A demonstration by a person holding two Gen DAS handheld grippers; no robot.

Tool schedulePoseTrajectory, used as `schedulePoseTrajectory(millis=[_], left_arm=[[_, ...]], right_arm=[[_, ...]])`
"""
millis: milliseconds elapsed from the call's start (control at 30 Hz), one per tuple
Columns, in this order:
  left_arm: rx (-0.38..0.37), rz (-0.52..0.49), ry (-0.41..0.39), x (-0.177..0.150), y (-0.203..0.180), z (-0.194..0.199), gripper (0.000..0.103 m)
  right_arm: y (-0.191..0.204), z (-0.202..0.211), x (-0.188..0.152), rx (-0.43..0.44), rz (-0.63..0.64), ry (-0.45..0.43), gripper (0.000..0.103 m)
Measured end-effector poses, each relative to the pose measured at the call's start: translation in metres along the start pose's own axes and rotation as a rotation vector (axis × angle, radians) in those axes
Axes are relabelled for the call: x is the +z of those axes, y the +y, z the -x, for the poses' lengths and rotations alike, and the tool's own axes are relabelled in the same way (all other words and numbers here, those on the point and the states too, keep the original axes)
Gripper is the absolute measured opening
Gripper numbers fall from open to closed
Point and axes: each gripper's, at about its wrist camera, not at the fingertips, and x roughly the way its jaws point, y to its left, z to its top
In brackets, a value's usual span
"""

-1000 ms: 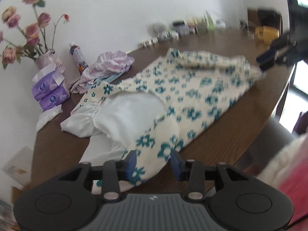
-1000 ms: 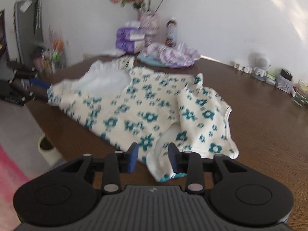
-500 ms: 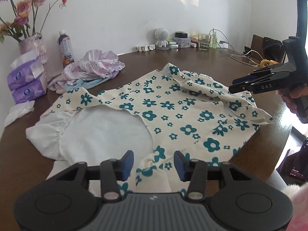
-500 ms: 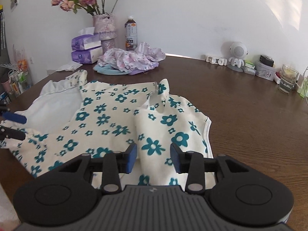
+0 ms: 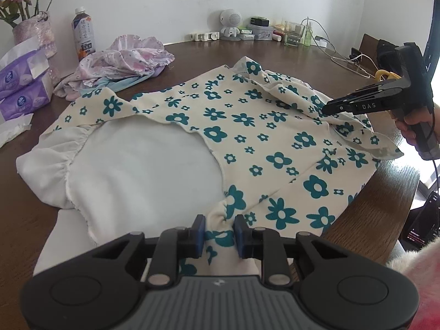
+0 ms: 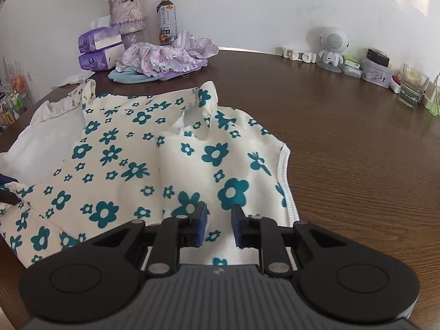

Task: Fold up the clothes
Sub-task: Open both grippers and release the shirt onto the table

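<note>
A cream garment with teal flowers (image 5: 247, 126) lies spread on the brown table (image 6: 357, 143), its white lining (image 5: 143, 165) facing up on the left. My left gripper (image 5: 219, 229) is at the near hem, fingers drawn in on a bunched bit of flowered cloth. The right gripper (image 6: 218, 222) sits at the opposite end, fingers narrowed with the folded-over flowered cloth (image 6: 220, 159) between them. In the left wrist view the right gripper (image 5: 326, 108) is held by a hand, its tip at a raised ridge of cloth. The left gripper (image 6: 7, 192) barely shows at the right wrist view's left edge.
A crumpled lilac and blue clothes pile (image 5: 123, 60) lies at the back, beside purple tissue packs (image 5: 22, 90), a drink bottle (image 5: 84, 37) and a flower vase (image 6: 128, 16). A white robot figure (image 6: 332, 46), boxes, a glass (image 6: 412, 88) and cables (image 5: 349, 63) line the wall. The table edge (image 5: 385, 206) is close on the right.
Both grippers swung round to face the wall and dropped to the cloth. Their fingers have drawn closer together on the garment; the hem now bunches between the left fingers.
</note>
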Motion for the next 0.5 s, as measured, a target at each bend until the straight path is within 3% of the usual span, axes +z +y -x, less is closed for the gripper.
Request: schedulePoseTrajectory(millis=[133,233,500], left_arm=[[-0.013,0.032,-0.056,0.023,0.006,0.005,0.023],[-0.005,0.07,-0.097,0.046,0.013,0.004,0.037],[0.012,0.179,-0.086,0.087,0.032,-0.037,0.04]], right_arm=[[-0.01,0.003,0.029,0.019,-0.054,-0.071,0.026],[-0.007,-0.019,0.052,-0.016,-0.009,-0.061,0.043],[0.006,-0.087,0.085,-0.057,0.06,0.027,0.044]])
